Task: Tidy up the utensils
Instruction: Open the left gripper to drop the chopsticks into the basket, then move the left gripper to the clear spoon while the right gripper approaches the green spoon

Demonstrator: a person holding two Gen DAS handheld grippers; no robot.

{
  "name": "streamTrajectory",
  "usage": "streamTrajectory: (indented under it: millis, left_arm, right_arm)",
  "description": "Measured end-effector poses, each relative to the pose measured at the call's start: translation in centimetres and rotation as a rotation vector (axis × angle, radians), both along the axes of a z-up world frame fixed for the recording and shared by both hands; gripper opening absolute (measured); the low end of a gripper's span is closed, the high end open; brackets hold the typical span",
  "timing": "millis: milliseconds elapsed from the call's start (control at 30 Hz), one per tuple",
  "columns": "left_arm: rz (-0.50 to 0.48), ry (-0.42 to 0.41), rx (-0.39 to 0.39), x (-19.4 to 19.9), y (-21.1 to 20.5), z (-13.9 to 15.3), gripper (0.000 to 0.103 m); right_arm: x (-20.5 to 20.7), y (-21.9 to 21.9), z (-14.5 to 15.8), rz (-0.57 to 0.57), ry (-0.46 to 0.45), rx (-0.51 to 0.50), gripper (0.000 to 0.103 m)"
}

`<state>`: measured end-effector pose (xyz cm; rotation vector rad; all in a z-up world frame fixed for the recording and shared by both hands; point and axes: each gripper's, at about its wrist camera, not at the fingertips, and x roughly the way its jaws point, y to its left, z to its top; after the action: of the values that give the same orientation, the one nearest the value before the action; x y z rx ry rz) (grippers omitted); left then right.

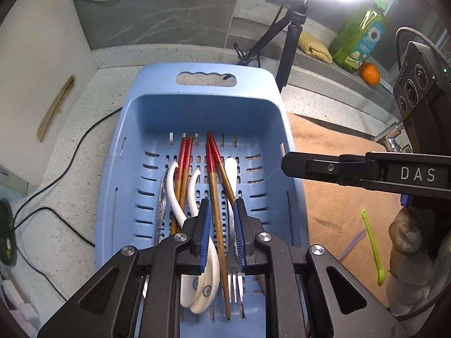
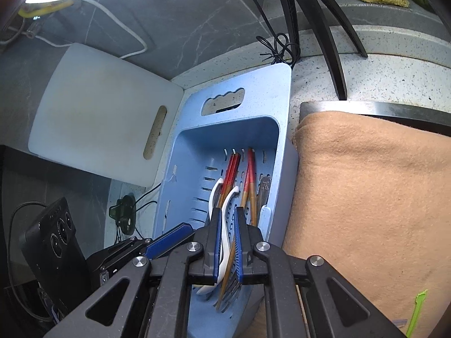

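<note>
Both grippers, left gripper (image 1: 221, 225) and right gripper (image 2: 227, 239), hover jaws parted, empty, over the blue basket (image 1: 118, 169); next, the green spoon (image 1: 373, 249) needs collecting.

Home kitchen, speckled countertop (image 1: 84, 146), dish soap bottle (image 1: 359, 32), cutting board (image 2: 95, 118)

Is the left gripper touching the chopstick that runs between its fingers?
Cannot tell. In the left wrist view the left gripper straddles the chopstick with gaps either side, but height above it is unclear.
</note>
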<state>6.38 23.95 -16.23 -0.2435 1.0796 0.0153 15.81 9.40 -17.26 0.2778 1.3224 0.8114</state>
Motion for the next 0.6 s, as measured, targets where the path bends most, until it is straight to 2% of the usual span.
streamTrajectory:
  millis: [367, 500, 600]
  left_arm:
    - [-0.012, -0.053, 0.033, -2.7, -3.8, 2.5, 0.015]
    - [-0.035, -0.069, 0.04, -3.8, -6.0, 3.2, 0.015]
    - [-0.049, -0.077, 0.039, -4.8, -7.9, 3.5, 0.024]
  right_arm:
    - [-1.2, -4.9, 3.1, 0.077, -0.091, 0.001, 0.011]
    - [-1.6, -8.3, 4.5, 0.097, -0.152, -0.005, 0.022]
    - [-1.7, -11.4, 5.5, 0.093, -0.209, -0.015, 0.026]
